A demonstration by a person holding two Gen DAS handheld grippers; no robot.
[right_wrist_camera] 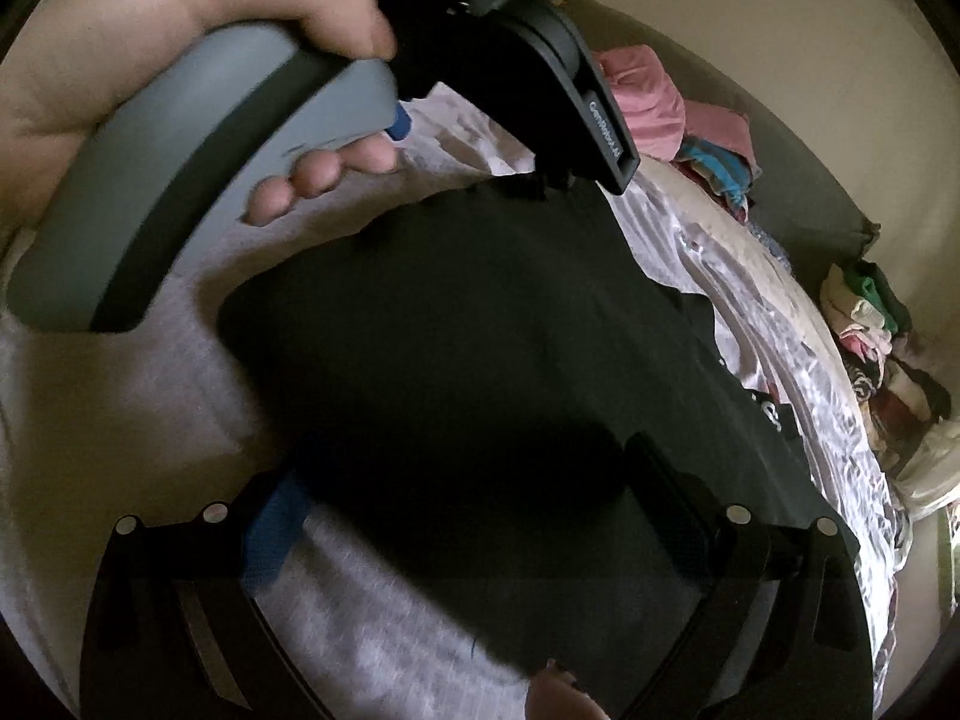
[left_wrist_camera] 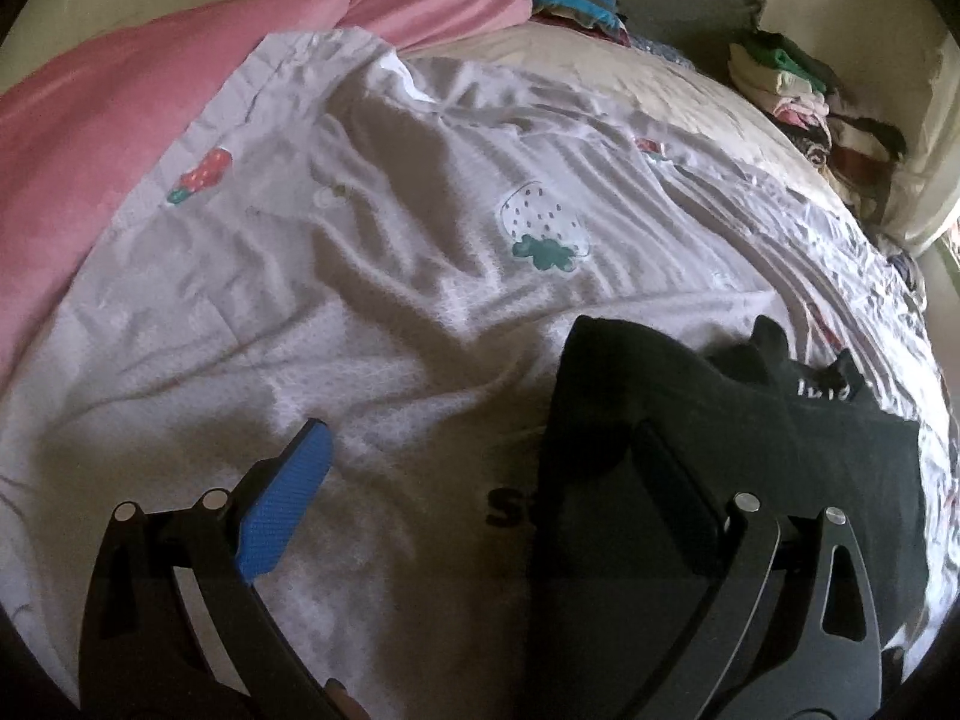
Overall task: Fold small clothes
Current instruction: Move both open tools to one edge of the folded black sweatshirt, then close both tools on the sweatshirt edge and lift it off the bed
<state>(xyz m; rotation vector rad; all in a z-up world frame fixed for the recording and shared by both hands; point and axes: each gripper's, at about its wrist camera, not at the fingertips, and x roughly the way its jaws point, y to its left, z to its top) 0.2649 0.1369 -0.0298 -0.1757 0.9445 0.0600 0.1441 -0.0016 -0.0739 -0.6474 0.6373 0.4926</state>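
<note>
garment [left_wrist_camera: 690, 420] on bedspread [left_wrist_camera: 360, 252] — blanket [left_wrist_camera: 90, 138] left | clothes stacks [left_wrist_camera: 798, 90] behind-right

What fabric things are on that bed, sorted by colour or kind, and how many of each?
Black garment: 1
Pink blanket: 1
White strawberry-print sheet: 1
Piles of mixed-colour clothes at the far edge: 2, one by the blanket, one at the wall
Total: 5

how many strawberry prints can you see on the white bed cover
3 in the left wrist view: a red one near the pink blanket, a white outlined one mid-cover, and a partly creased red one farther right. Folds and the black garment may hide more.
</note>
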